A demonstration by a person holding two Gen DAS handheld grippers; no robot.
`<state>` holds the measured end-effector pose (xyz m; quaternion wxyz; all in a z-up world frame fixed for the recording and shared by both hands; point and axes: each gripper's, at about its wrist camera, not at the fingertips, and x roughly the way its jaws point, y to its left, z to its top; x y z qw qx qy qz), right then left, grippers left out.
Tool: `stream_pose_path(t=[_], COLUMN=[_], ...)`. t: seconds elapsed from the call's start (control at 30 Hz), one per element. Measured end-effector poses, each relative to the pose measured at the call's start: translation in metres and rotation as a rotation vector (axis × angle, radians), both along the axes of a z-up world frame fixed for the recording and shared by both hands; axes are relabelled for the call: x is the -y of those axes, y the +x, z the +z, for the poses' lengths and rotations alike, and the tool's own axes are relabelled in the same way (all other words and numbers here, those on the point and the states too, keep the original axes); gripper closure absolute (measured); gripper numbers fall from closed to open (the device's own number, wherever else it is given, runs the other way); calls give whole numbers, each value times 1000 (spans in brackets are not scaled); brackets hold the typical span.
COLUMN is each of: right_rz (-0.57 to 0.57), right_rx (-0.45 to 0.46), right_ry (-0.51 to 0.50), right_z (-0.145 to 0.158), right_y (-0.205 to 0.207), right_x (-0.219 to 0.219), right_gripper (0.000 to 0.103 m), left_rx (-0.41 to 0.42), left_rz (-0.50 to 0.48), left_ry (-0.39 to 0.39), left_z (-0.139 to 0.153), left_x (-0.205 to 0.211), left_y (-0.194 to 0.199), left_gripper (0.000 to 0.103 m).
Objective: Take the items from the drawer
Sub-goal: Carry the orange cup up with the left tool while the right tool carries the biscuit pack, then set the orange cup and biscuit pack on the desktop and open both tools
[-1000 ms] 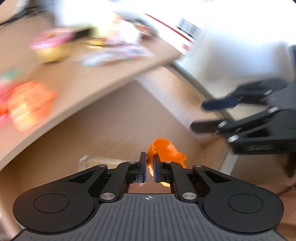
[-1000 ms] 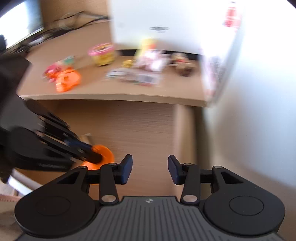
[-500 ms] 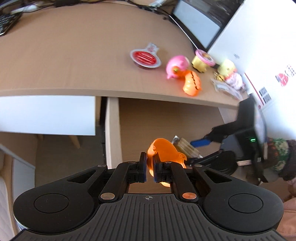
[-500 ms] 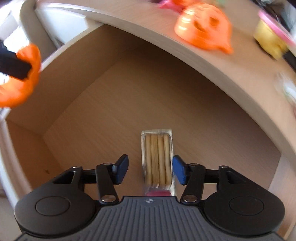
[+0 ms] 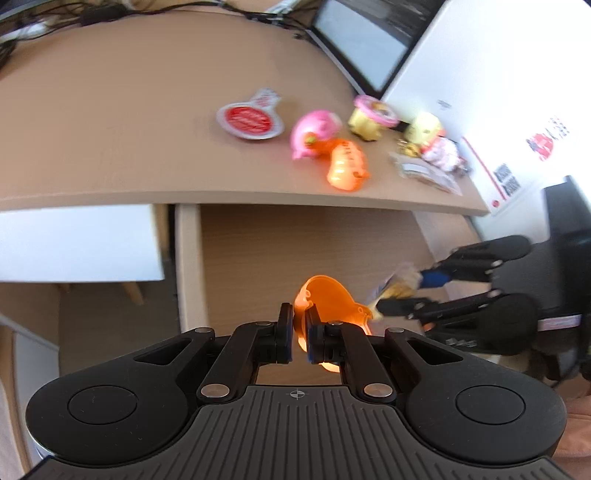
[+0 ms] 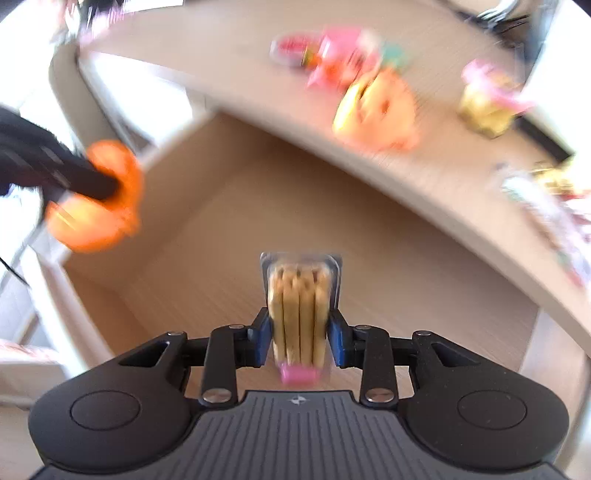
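Currently, left gripper [image 5: 299, 325]: clenched on orange plastic toy [image 5: 325, 299], above open drawer [image 5: 295, 240] at desk [image 5: 110, 110] front edge; right gripper [image 6: 298, 332]: jaws closing, pads against clear biscuit-stick packet [image 6: 298, 295], inside drawer

An office: wooden desk [image 5: 110, 122], monitor [image 5: 362, 40], cables [image 5: 110, 11]
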<state>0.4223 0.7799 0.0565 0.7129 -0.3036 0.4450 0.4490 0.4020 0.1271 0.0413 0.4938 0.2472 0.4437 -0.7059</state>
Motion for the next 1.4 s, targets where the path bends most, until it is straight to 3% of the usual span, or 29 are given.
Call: stream_pose_path(t=[0.2, 0.4, 0.53, 0.67, 0.87, 1.0, 1.13, 1.4], right_rz=[-127, -244, -288, -326, -355, -370, -356, -198], right_rx=[82, 177, 193, 184, 172, 161, 157, 225], right_ry=[170, 291, 317, 310, 285, 291, 312, 386], right_z=[66, 117, 127, 123, 114, 108, 112, 108], right_y=[-3, 28, 46, 57, 63, 70, 72, 76], right_x=[36, 60, 66, 73, 81, 82, 77, 25], right_gripper=[72, 72, 72, 72, 72, 72, 72, 72], left_rx=[-58, -91, -117, -135, 1, -78, -149, -124], left_rz=[-85, -59, -7, 16, -7, 16, 25, 78], left_ry=[-89, -187, -137, -63, 91, 100, 31, -168], left_z=[37, 80, 78, 57, 7, -2, 14, 45], left_x=[23, 86, 141, 188, 232, 238, 226, 141], left_y=[-12, -16, -23, -40, -62, -51, -28, 30], left_gripper=[94, 94, 94, 94, 94, 89, 88, 88])
